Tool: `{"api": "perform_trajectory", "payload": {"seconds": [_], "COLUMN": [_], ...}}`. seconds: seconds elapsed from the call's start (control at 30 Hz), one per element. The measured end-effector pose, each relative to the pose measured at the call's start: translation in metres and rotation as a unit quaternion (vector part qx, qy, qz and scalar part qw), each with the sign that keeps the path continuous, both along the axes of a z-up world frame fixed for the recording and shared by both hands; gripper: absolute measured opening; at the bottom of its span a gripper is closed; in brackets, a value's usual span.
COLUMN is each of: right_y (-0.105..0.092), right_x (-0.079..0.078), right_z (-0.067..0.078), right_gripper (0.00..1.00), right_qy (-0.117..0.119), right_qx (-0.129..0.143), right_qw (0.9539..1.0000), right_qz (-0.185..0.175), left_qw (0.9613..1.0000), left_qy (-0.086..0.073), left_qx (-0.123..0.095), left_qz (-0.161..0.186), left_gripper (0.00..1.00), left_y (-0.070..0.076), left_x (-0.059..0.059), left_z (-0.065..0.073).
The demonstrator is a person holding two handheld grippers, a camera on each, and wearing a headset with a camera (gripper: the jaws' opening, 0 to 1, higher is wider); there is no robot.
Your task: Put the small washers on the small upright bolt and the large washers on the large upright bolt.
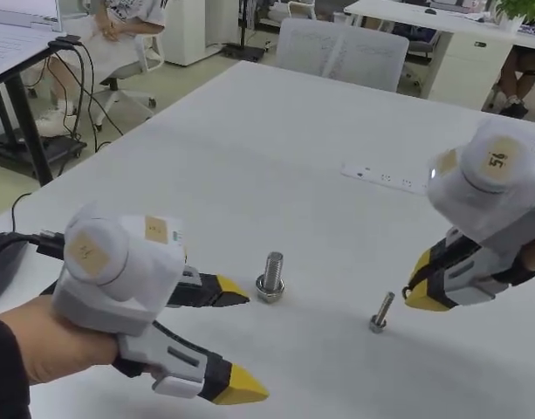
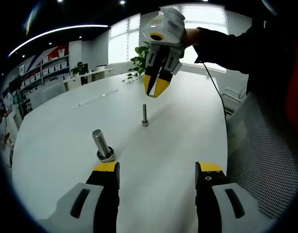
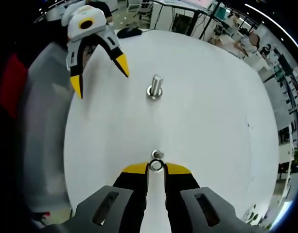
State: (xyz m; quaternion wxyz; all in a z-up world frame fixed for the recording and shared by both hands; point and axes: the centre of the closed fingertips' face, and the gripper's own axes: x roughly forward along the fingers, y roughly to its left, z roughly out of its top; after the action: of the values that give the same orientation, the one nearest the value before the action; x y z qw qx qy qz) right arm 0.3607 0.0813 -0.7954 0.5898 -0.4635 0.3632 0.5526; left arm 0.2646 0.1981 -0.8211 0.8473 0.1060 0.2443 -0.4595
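Here, small silver washer [image 3: 156, 166] pinched between right gripper [image 3: 156, 168] jaws; left gripper [image 2: 157, 169] wide, empty.

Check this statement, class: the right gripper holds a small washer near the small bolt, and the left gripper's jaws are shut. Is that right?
No. The jaws of the left gripper are wide open, as the left gripper view shows. The rest stands: the right gripper holds a small washer near the small bolt.

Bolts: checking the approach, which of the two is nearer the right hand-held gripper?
The small bolt, thin, just beyond the right hand-held gripper's tips; the thicker large bolt stands farther off, by the left hand-held gripper.
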Motion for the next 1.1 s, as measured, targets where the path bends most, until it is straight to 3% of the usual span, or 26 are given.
{"api": "perform_trajectory", "payload": {"seconds": [0.37,1.1], "right_y": [0.009,0.008], "right_x": [0.004,0.005], "right_z": [-0.010,-0.024], "right_gripper": [0.14,0.14], "right_qy": [0.012,0.024], "right_qx": [-0.013,-0.033], "right_qw": [0.9997,0.9989], "right_qz": [0.017,0.022], "left_qw": [1.0000,1.0000], "left_qy": [0.003,0.005], "left_qx": [0.000,-0.003], "left_qz": [0.004,0.006], "left_gripper": [0.62,0.62], "left_y": [0.003,0.005], "left_x": [0.001,0.000], "left_z": [-0.001,-0.003]}}
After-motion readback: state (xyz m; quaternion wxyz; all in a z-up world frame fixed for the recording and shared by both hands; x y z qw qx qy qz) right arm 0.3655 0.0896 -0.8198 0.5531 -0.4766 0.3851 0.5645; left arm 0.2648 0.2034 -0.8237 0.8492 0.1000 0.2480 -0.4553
